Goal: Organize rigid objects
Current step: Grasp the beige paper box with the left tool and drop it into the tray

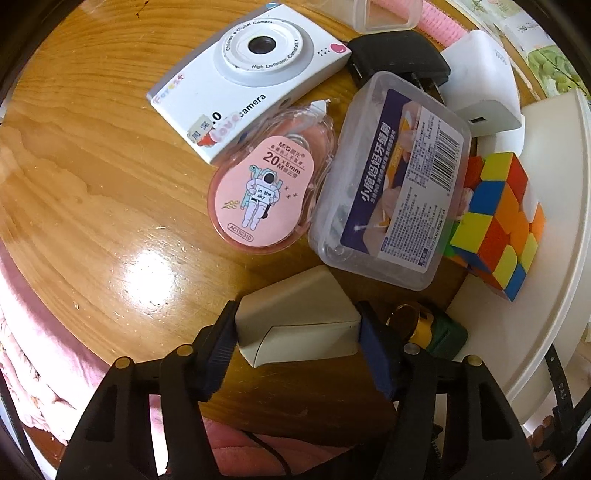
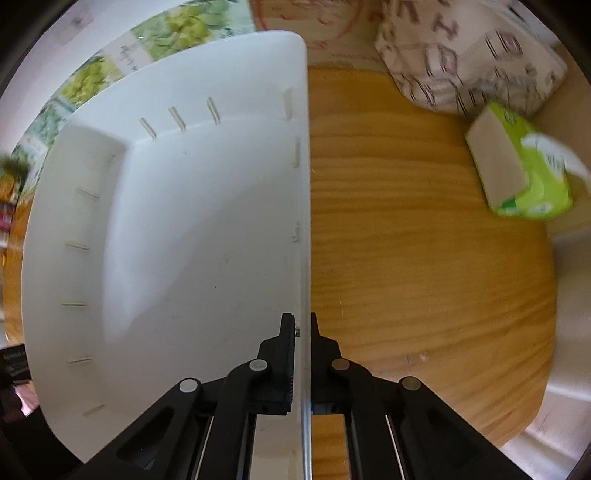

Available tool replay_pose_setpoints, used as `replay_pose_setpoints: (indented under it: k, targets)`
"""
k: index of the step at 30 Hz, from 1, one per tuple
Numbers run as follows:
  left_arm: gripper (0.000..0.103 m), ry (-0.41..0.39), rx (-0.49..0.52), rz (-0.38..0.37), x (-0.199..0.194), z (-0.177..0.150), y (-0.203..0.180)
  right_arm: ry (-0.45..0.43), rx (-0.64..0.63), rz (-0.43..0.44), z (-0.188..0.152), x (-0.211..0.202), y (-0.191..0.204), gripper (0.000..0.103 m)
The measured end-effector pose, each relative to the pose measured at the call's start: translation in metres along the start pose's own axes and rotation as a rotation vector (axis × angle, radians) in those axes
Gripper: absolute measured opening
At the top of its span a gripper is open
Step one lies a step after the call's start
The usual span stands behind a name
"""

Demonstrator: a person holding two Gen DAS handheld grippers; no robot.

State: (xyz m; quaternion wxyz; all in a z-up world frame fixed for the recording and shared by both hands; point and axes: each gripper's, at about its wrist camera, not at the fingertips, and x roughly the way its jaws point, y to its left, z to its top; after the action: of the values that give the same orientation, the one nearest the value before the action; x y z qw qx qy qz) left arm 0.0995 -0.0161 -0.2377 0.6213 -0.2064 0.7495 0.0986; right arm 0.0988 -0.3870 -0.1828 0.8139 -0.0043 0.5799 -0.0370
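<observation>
My left gripper is shut on a beige wedge-shaped block, held just above the round wooden table. Ahead lie a white toy camera, a pink correction tape, a clear plastic floss box and a colourful puzzle cube at the edge of a white bin. My right gripper is shut on the right wall of the white bin, whose inside shows bare.
A black plug adapter, a white charger and a pink comb lie behind the floss box. A small green and gold object sits by my left gripper. A green tissue pack and patterned bag are at right.
</observation>
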Motion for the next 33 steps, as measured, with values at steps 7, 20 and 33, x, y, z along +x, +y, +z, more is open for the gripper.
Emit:
replay_pose_setpoints:
  k: [7, 20, 33]
  targets:
    - [0.066, -0.088, 0.001, 0.013, -0.028, -0.010, 0.021, -0.044, -0.082, -0.028, -0.003, -0.002, 0.006, 0.005]
    - [0.066, -0.609, 0.264, -0.190, -0.135, -0.052, -0.005, -0.069, -0.105, -0.057, -0.013, -0.008, 0.024, 0.006]
    - [0.066, -0.742, 0.795, -0.343, -0.154, -0.097, -0.081, -0.067, -0.088, -0.062, -0.024, -0.008, 0.024, 0.006]
